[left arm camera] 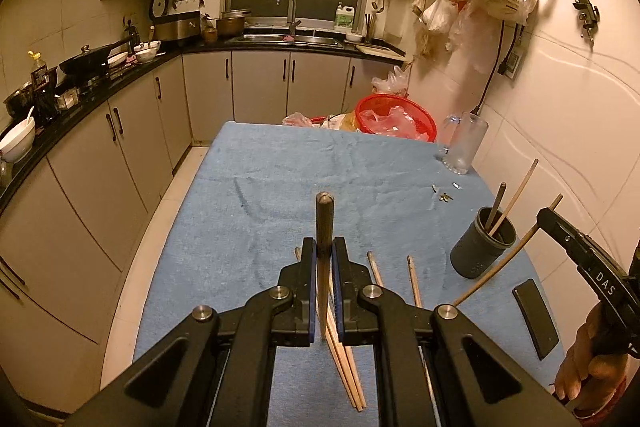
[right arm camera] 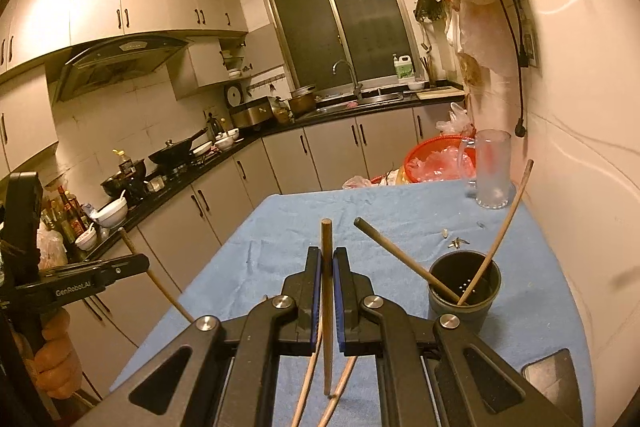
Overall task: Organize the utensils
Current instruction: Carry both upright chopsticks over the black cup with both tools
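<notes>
Each gripper is clamped on one chopstick, lifted clear of the table (left arm camera: 260, 163): the left gripper (left arm camera: 323, 259) pinches a dark-tipped chopstick (left arm camera: 324, 223), the right gripper (right arm camera: 327, 267) a pale chopstick (right arm camera: 327, 239), apparently bound for the dark holder cup (right arm camera: 464, 291), which already keeps two upright

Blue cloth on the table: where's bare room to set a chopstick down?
Free: the blue cloth's wide middle and left side, from the red basket forward. Crowded: the right edge, with glass mug, dark holder and phone, and the near centre, where loose chopsticks lie.
</notes>
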Tool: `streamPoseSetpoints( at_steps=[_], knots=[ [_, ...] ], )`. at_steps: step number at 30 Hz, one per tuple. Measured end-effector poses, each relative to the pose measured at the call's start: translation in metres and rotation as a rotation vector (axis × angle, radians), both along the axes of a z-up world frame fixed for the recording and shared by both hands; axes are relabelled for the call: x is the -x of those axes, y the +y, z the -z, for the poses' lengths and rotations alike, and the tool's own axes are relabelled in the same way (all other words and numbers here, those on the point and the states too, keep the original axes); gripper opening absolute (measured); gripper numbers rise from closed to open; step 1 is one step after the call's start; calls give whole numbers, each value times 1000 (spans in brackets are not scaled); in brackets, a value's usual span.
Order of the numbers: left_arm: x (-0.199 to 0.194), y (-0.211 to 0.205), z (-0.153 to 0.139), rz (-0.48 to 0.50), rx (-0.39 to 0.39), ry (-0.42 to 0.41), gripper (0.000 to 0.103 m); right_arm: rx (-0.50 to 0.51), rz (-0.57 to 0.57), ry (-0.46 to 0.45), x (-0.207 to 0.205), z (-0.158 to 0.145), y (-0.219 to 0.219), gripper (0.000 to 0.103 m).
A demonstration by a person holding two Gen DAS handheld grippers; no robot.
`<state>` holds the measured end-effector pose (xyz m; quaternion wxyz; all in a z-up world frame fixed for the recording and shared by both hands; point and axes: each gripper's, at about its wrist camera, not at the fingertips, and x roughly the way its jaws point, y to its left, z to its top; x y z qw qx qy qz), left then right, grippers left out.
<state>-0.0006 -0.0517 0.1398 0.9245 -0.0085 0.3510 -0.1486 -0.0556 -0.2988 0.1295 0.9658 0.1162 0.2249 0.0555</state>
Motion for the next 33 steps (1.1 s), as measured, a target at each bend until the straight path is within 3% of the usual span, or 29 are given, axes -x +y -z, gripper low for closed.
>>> streamPoseSetpoints(
  at_steps=[17,33],
  knots=[
    [9,-22,-22,72,16,-16,8,-84,44,-42,20,-17,-36,6],
    [25,-84,-63,228,32,-51,8,-161,146,-109,51,-39,-94,6]
  ],
)
